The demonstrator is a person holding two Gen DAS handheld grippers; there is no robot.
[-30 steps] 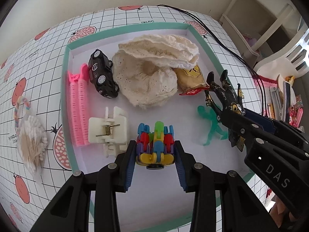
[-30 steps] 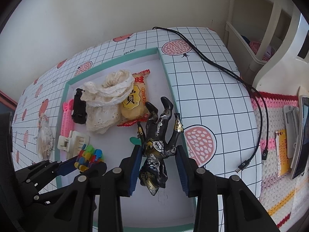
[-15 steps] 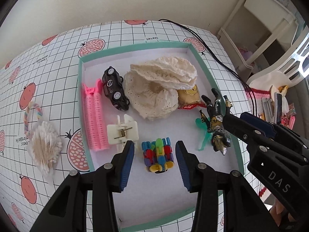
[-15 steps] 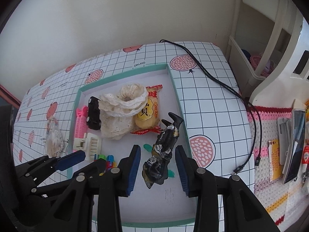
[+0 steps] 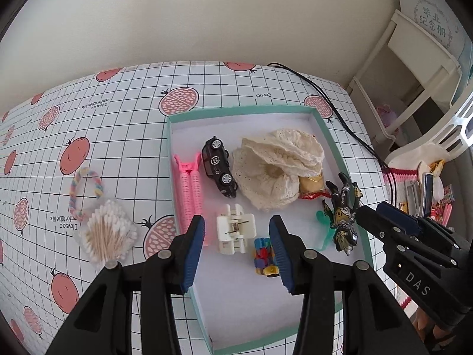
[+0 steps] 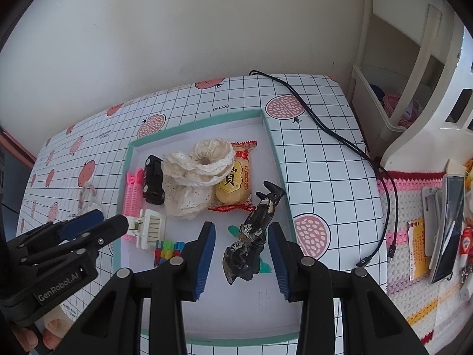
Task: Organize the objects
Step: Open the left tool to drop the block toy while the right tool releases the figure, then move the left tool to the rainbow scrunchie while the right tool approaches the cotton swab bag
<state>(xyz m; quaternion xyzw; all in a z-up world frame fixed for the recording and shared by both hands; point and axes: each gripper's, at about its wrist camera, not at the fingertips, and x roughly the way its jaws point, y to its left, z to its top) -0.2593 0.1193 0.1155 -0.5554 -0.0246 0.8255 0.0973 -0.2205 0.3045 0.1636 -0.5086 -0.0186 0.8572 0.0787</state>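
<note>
"DAS" on right gripper (image 5: 372, 222); "GenRobot.AI" on left gripper (image 6: 97, 222); "Garnet", "I love comfortable life" on tablecloth (image 5: 118, 124).

Left gripper (image 5: 237, 241) and right gripper (image 6: 241, 247): jaws apart.

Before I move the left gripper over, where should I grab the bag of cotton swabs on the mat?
Take the bag of cotton swabs across its narrower near end, where the wooden sticks bunch together, coming down from above with the left gripper. It lies flat on the mat, outside the teal box; the fluffy white tips fan wider at the far end. The braided loop touches that end, so avoid it.
</note>
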